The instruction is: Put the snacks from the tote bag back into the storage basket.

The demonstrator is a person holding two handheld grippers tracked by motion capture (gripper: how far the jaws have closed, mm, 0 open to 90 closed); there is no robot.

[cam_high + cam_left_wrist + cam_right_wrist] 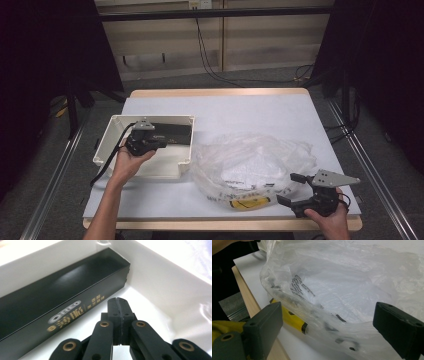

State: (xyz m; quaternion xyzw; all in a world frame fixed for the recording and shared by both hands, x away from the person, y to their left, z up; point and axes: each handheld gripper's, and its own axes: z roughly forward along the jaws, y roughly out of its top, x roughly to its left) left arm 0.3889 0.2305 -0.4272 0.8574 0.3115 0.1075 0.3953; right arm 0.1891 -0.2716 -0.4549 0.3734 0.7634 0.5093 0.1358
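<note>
Black jaws of the left gripper [119, 305] sit pressed together with nothing between them, hovering inside one white bin [118, 121] just beside its single long black cookie box [62, 302], whose far end is cut off in the left gripper view. One crumpled clear plastic bag [252, 162] lies right of the bin on the white table [260, 110], its contents hard to make out. At the table's near edge, the right gripper [292, 189] holds its jaws spread wide around the bag's rim, with bare table beyond.
</note>
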